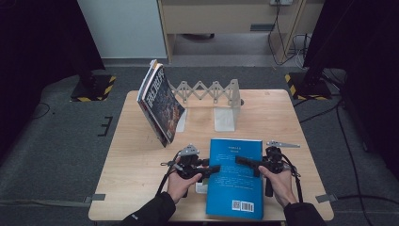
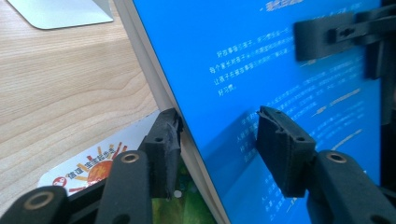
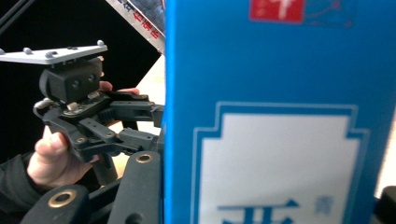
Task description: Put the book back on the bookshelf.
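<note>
From the high view, the thick blue paperback book (image 1: 235, 176) lies flat at the near middle of the pale wooden table (image 1: 136, 155), its long axis running from twelve to six o'clock, spine side at nine. The left gripper (image 1: 214, 169) comes in from nine o'clock and the right gripper (image 1: 241, 160) from three, both reaching over the cover, about equally near. At eleven o'clock, well apart, a stack of magazines (image 1: 160, 103) leans against a grey expanding bookend rack (image 1: 211, 94). In the left gripper view, the jaws stand partly open and straddle the book's (image 2: 280, 60) page edge, one pad under that edge, the other above the cover and seemingly not pressing; a colourful booklet (image 2: 88, 170) lies beneath. In the right gripper view, the book (image 3: 280, 93) fills the space between the jaws, edge-on beside the left-hand jaw; whether the pads press it I cannot tell. The coming lift likely turns on both grips taking opposite long edges.
</note>
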Demonstrator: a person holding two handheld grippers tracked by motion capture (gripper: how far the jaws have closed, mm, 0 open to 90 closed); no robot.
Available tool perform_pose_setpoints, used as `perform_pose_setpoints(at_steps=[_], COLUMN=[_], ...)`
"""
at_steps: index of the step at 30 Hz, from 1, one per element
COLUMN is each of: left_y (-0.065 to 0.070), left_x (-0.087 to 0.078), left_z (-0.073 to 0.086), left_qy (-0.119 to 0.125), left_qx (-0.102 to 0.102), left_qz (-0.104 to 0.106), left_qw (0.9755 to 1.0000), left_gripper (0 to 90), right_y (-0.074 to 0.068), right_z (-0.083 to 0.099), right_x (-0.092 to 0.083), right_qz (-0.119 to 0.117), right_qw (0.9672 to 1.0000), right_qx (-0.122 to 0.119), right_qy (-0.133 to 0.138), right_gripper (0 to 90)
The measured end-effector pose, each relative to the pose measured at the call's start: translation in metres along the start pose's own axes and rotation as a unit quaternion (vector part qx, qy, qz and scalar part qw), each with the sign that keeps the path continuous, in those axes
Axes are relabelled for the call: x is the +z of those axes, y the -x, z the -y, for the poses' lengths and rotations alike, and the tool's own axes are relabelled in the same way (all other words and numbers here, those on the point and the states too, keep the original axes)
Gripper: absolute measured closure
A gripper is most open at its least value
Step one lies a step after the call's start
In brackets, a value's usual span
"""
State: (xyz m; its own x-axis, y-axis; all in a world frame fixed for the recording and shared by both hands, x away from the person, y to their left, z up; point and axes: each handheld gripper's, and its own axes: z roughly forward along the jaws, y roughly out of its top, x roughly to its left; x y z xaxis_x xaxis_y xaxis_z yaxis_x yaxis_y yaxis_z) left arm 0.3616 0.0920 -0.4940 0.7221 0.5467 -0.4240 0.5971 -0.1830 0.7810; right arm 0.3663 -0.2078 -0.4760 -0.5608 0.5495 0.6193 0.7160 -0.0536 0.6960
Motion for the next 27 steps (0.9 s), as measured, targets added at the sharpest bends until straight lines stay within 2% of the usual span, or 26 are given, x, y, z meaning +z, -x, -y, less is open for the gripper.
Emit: perform_pose_setpoints(at_steps=[6,8,12,15,16,17,18,21,27], left_y=[-0.001,-0.002,-0.01,-0.018,-0.022,-0.026,-0.029,-0.038,-0.039], left_x=[-0.004,-0.007,-0.019,-0.025,-0.026,-0.027,-0.027,-0.025,-0.017], left_z=[0.0,0.0,-0.002,-0.001,-0.001,0.001,0.002,0.006,0.01], left_qy=[0.014,0.021,0.04,0.046,0.044,0.035,0.029,0.005,-0.029], left_qx=[0.006,0.01,-0.003,-0.01,-0.011,-0.012,-0.011,-0.016,0.004], left_qz=[0.007,0.001,-0.009,-0.026,-0.033,-0.054,-0.066,-0.09,-0.106], left_qw=[0.9999,0.9997,0.9991,0.9986,0.9984,0.9979,0.9973,0.9958,0.9939], left_gripper=[46.8,44.4,40.5,39.2,38.8,38.6,38.6,38.5,37.6], right_y=[-0.009,-0.012,-0.015,-0.019,-0.021,-0.023,-0.025,-0.03,-0.037], right_z=[-0.005,-0.008,-0.012,-0.016,-0.017,-0.019,-0.021,-0.024,-0.031], right_x=[-0.002,-0.003,-0.006,-0.008,-0.008,-0.008,-0.008,-0.008,-0.007], right_qz=[-0.004,-0.006,-0.007,-0.007,-0.007,-0.007,-0.007,-0.011,-0.009], right_qw=[0.9999,0.9997,0.9996,0.9994,0.9993,0.9991,0.999,0.9988,0.9985], right_qx=[-0.017,-0.022,-0.027,-0.032,-0.037,-0.041,-0.043,-0.047,-0.053], right_qy=[0.0,0.0,0.005,0.008,0.008,0.008,0.008,0.007,0.005], right_gripper=[61.8,61.8,61.8,61.8,61.8,61.8,61.8,61.8,61.9])
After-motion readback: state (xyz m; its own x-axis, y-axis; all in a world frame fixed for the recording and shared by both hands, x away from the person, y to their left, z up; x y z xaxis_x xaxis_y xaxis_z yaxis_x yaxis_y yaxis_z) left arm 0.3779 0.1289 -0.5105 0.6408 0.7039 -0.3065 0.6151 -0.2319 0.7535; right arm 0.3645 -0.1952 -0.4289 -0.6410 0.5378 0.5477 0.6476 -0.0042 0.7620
